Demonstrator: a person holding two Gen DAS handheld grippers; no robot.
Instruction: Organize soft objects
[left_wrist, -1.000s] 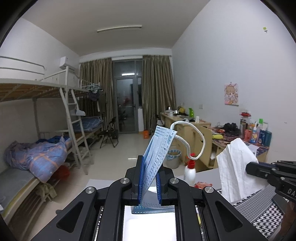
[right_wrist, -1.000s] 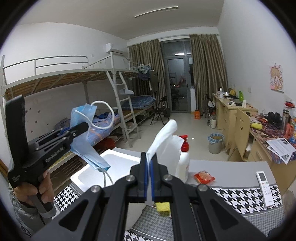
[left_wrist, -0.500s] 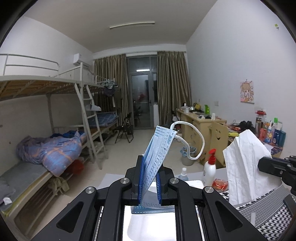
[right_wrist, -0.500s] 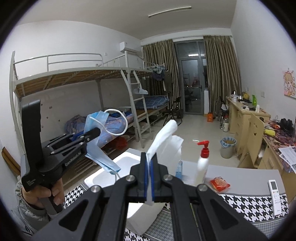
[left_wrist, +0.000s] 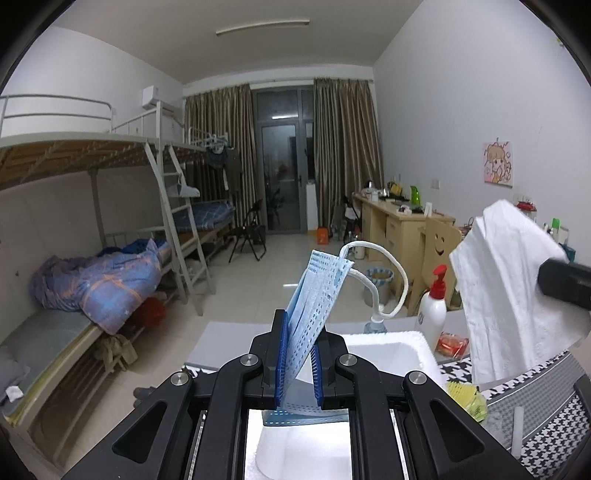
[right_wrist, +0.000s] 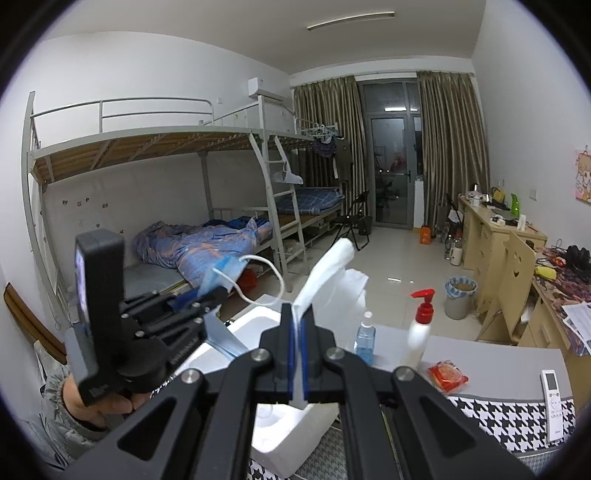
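Above white foam box (left_wrist: 388, 349) on worktop: we log 2 items lowered nearer — left tool (left_wrist: 299, 358) clamping blue mask (left_wrist: 314, 295), right tool (right_wrist: 295, 354) pinching white tissue (right_wrist: 325, 273). Drop-in likely next.

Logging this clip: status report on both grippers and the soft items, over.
Left gripper shut on blue face mask. Right gripper shut on white tissue. Both above white foam box. Nothing blocking.
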